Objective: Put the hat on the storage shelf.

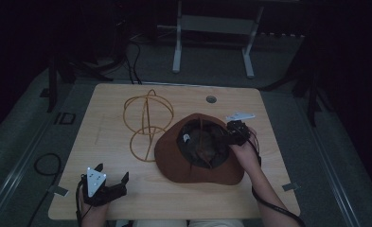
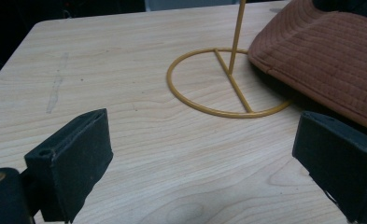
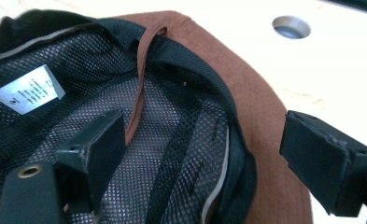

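A brown brimmed hat (image 1: 174,163) lies upside down on the wooden table (image 1: 183,99), right of centre, its black mesh lining (image 3: 172,126) and a white label (image 3: 27,88) facing up. A brown strap (image 3: 141,79) hangs into the crown. My right gripper (image 1: 225,135) is open at the hat's right side. In the right gripper view (image 3: 204,130) one jaw stands inside the crown and the other outside over the brim, with the crown's edge between them. A yellow wire hat stand (image 1: 148,118) is left of the hat. My left gripper (image 1: 111,172) rests open near the front left edge, nothing between its jaws (image 2: 202,140).
The stand's round base ring (image 2: 228,114) lies flat, and the hat's brim (image 2: 330,60) overlaps its right side. A round cable hole (image 1: 211,99) sits near the table's far edge. A metal frame (image 1: 212,38) stands on the floor beyond the table.
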`<state>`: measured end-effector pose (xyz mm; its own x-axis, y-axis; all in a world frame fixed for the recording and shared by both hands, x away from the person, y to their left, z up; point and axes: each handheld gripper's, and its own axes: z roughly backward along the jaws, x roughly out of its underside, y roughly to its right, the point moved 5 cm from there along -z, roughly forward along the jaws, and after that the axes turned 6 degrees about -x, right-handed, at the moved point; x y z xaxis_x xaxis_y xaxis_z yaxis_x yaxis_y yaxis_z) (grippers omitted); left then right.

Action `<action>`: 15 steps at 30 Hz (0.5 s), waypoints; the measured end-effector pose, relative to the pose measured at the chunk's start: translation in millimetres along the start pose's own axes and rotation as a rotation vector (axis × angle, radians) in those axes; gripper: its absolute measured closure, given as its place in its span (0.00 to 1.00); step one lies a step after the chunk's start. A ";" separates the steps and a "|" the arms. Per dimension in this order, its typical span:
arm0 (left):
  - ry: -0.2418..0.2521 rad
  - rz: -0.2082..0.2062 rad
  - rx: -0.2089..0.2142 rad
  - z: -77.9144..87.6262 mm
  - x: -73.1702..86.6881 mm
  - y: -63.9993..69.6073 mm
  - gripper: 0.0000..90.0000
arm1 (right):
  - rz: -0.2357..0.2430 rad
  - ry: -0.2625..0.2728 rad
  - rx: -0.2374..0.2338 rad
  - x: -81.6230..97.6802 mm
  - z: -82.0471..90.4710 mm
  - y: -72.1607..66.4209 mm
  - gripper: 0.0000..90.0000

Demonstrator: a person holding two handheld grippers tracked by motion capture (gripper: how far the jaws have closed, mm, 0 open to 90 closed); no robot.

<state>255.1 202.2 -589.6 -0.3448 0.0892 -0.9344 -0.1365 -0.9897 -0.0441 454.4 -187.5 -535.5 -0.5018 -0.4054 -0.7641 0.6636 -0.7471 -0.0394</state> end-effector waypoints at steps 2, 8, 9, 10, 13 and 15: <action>-0.004 0.000 0.004 -0.3 0.3 0.2 0.06 | 0.008 -0.024 -0.026 -0.5 -5.9 0.8 0.15; -0.014 -0.006 0.014 -1.4 1.1 1.8 0.06 | 0.014 -0.061 0.004 1.0 -23.8 6.1 0.15; -0.014 -0.008 0.014 -1.5 1.1 2.2 0.06 | 0.015 -0.070 0.012 1.5 -26.3 7.0 0.17; -0.016 -0.011 0.017 -1.5 1.2 2.5 0.06 | 0.027 -0.079 0.023 2.2 -28.5 7.9 0.22; -0.016 -0.014 0.018 -2.2 1.4 3.0 0.06 | 0.062 -0.100 0.060 4.7 -34.1 8.5 0.36; -0.015 -0.016 0.015 -2.6 1.5 3.3 0.06 | 0.072 -0.107 0.084 6.6 -38.1 8.6 0.47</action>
<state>256.6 198.7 -592.0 -0.3560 0.1069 -0.9284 -0.1562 -0.9863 -0.0536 477.9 -176.6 -565.4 -0.5137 -0.5102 -0.6898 0.6536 -0.7535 0.0706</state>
